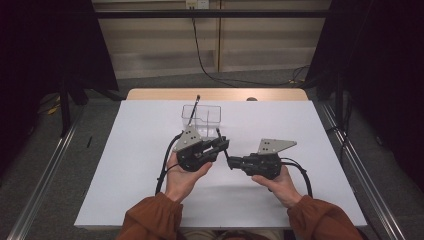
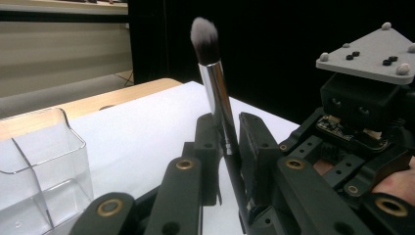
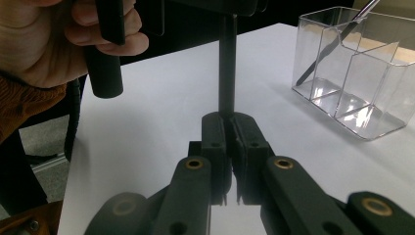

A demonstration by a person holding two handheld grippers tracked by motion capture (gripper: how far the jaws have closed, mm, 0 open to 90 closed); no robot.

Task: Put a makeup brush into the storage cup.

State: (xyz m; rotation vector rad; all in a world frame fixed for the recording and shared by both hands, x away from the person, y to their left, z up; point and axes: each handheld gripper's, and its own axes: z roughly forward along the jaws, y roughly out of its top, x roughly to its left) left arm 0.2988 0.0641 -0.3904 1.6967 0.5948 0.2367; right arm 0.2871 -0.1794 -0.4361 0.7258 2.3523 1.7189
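Observation:
A makeup brush (image 2: 215,83) with a grey-tipped bristle head, a silver ferrule and a black handle stands between my two grippers above the white table (image 1: 135,155). My left gripper (image 2: 229,142) is shut on it at the bottom of the ferrule, with the bristles pointing up past the jaws. My right gripper (image 3: 227,120) is shut on the black handle (image 3: 227,63), which rises straight from its closed jaws. In the high view the left gripper (image 1: 224,144) and right gripper (image 1: 231,162) meet tip to tip at the table's middle, with the brush (image 1: 219,133) a thin dark line.
A clear plastic organiser (image 1: 210,120) with several compartments stands just behind the grippers, and a second thin brush (image 1: 194,107) leans in its left part. In the right gripper view the organiser (image 3: 357,73) is at the upper right. Black curtains and floor rails flank the table.

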